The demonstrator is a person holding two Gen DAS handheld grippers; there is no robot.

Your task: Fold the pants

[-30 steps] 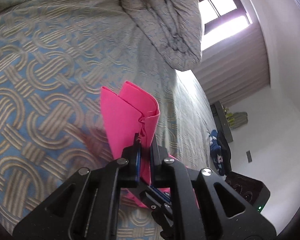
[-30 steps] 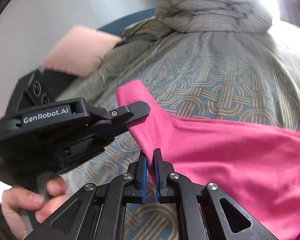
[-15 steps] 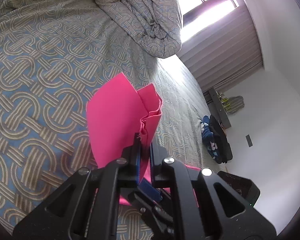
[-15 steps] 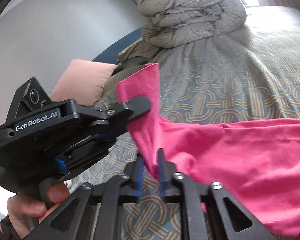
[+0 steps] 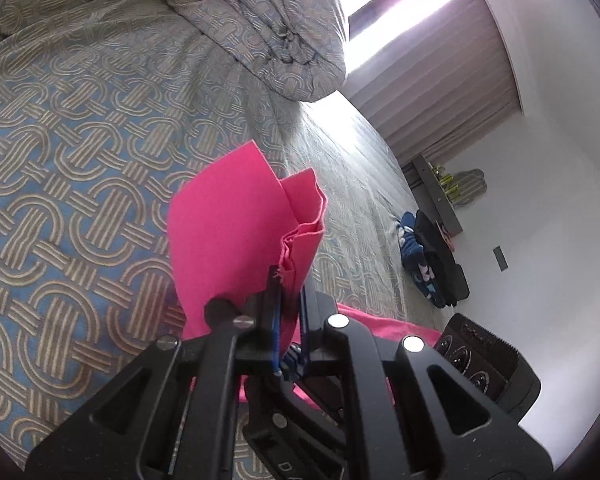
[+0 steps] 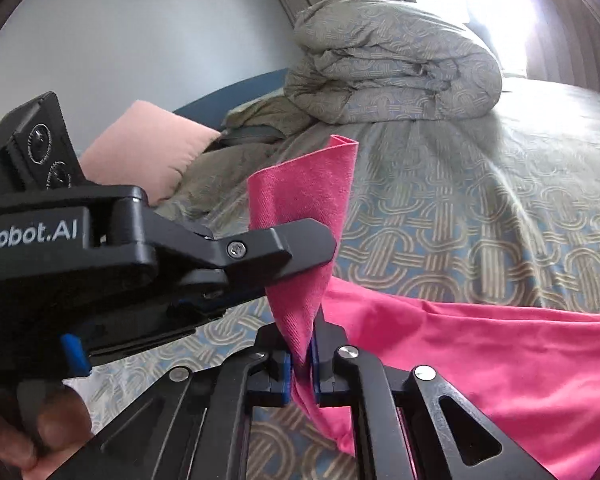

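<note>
Left gripper [image 5: 288, 300] fingers clamped on folded corner of pink pants [image 5: 236, 232], frame centre. Right gripper [image 6: 300, 356] fingers pinching same bunched corner just beside; remaining fabric trailing lower right over patterned bed [image 6: 480, 240]. Rolled duvet [image 6: 392, 64] upper centre.

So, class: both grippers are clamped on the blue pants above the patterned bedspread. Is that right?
Not quite: the pants are pink, not blue, as the right wrist view shows. The rest stands: the left gripper and right gripper are both clamped on them above the patterned bedspread.
</note>
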